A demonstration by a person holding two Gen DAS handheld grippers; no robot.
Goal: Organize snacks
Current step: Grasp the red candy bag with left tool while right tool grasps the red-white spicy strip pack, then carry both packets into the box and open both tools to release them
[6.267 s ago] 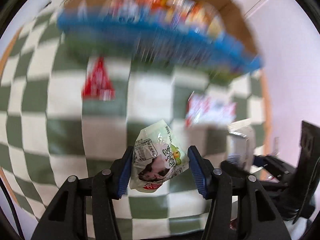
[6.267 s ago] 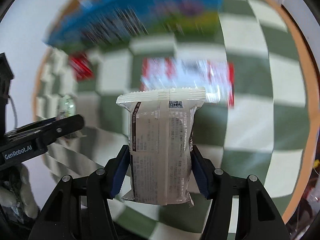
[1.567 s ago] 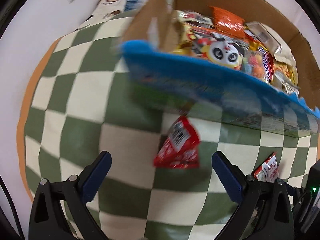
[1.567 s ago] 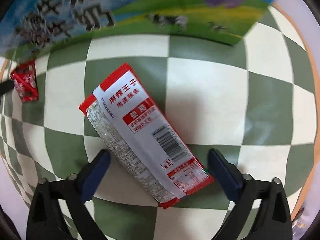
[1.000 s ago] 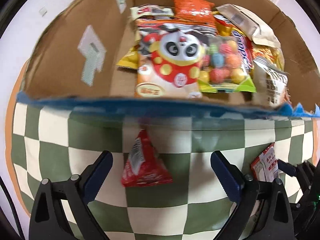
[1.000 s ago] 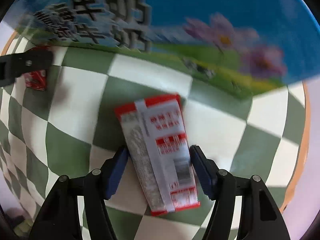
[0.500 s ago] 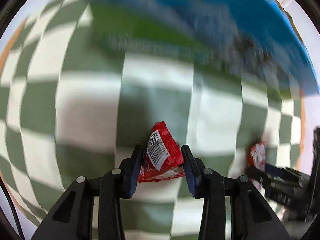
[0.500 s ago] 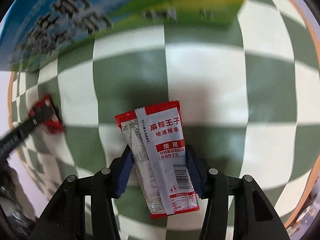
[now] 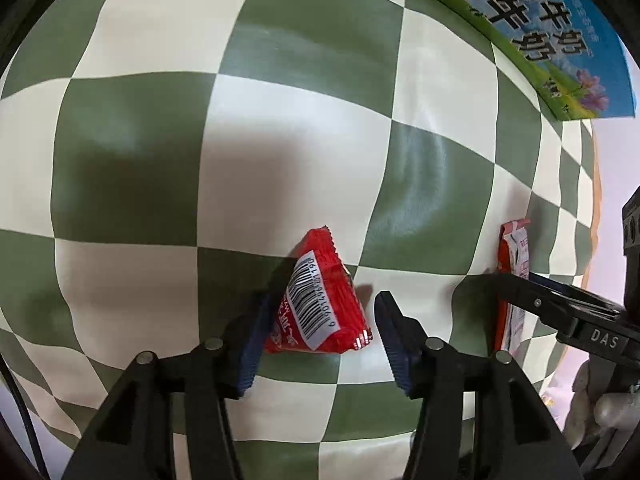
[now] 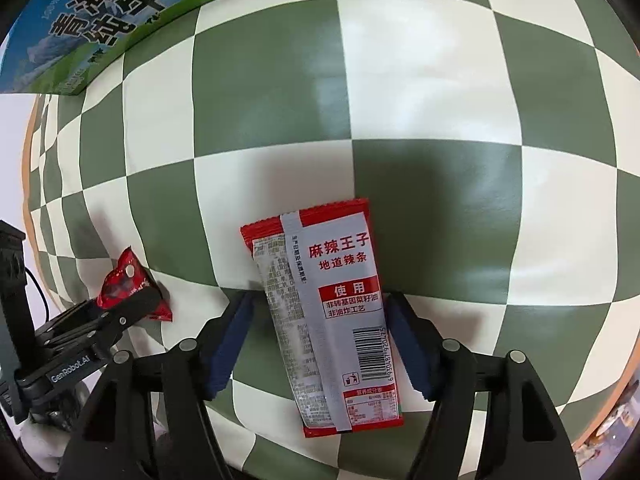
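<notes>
The left tongs [image 9: 318, 334] point down at a small red three-cornered snack packet [image 9: 320, 306] that lies on the green and white checked worktop [image 9: 280, 140]. Their jaws have just been opening a little. The packet sits between the blue pads, touching the left pad, with a gap at the right one, so it is not pinched.

The right tongs [image 10: 316, 344] stand over a long red and white snack packet with a barcode [image 10: 336, 320], flat on the same worktop. These jaws have also just been opening, and there is a small gap on each side of the packet. It lies loose.

A blue and green printed cardboard box [image 10: 92, 20] stands at the far edge of both views.

The step looks like picking up the last two snacks. Next, each pair of tongs needs to squeeze firmly on its packet, lift it, and carry it to the box. The packets are thin and slippery, so a weak squeeze may let them slide out.
</notes>
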